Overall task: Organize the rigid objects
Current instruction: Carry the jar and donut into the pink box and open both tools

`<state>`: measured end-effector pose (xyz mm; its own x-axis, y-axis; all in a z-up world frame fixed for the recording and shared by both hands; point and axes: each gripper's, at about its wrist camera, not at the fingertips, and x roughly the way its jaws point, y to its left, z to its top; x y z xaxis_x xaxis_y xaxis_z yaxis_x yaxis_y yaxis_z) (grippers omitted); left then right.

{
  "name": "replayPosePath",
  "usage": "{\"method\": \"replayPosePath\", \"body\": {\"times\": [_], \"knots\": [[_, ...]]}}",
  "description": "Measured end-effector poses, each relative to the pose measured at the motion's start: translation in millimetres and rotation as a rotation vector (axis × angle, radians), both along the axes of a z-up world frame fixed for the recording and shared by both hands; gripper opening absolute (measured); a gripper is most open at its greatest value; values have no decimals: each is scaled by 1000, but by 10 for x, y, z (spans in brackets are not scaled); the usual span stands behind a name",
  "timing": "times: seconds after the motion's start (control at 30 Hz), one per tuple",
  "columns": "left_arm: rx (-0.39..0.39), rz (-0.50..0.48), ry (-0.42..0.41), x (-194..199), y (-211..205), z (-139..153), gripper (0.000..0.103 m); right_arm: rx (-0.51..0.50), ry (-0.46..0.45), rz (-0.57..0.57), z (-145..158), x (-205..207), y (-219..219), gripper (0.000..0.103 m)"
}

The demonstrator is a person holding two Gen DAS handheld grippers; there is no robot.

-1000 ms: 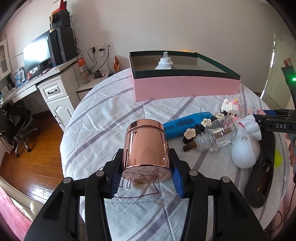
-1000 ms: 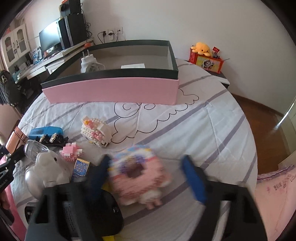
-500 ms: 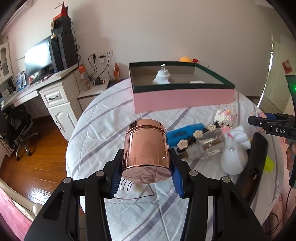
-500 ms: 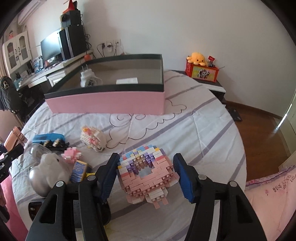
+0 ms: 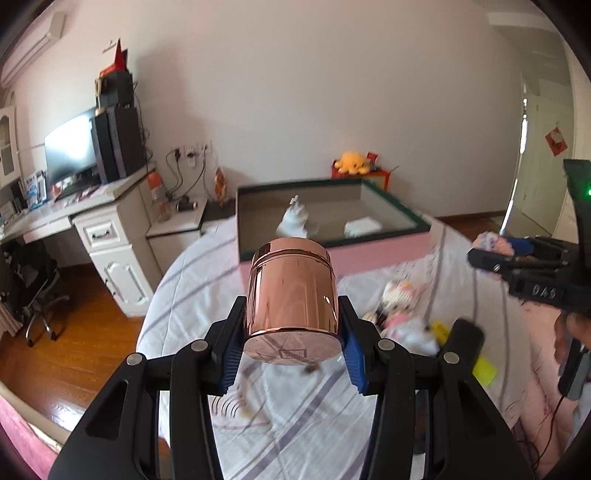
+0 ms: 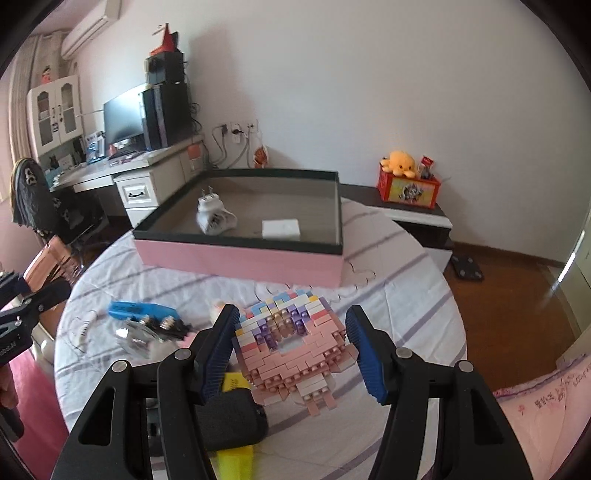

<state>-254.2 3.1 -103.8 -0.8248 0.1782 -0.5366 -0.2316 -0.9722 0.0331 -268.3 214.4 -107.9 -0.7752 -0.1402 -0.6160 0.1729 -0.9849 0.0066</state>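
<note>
Showing only right-side — blue case [image 6: 138,309] beside glass bottle [image 6: 135,334].

**Setting: home bedroom with study corner**

Domestic room. Wood floor [image 6: 517,295]; white plastered walls; wall-mounted air conditioner [image 6: 90,27]. White desk [image 5: 92,221] with monitor [image 6: 123,114] and computer tower [image 6: 168,112]; office chair [image 5: 33,291]. Bed with striped quilt [image 6: 399,295], pink storage box [image 6: 240,254] on it. Orange plush octopus [image 6: 402,162] on low cabinet [image 6: 417,218].

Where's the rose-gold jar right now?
Left wrist view, centre: the rose-gold jar is clamped in the left gripper, raised before the pink box.
</note>
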Motion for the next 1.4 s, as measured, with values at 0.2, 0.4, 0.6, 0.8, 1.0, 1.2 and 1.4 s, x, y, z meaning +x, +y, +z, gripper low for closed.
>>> {"method": "replayPosePath", "body": {"times": [0.2, 0.4, 0.6, 0.8, 1.0, 1.2, 1.4], "knots": [[4, -47, 79, 0, 188, 350, 47, -3, 55, 22, 226, 18, -69, 61], [2, -80, 134, -140, 353, 633, 47, 1, 114, 48, 498, -56, -155, 61], [-15, -103, 142, -407, 510, 743, 47, 18, 132, 71, 636, -296, -233, 61], [-43, -127, 116, -908, 676, 760, 47, 43, 122, 86, 666, -686, -286, 61], [-68, -145, 51, -1570, 861, 656, 47, 65, 89, 95, 567, -1181, -275, 61], [-75, -172, -35, -2172, 992, 447, 47, 81, 20, 95, 382, -1759, -253, 61], [-105, -157, -140, -2681, 1048, 140, 47, 106, -77, 108, 112, -2279, -251, 61]]}}
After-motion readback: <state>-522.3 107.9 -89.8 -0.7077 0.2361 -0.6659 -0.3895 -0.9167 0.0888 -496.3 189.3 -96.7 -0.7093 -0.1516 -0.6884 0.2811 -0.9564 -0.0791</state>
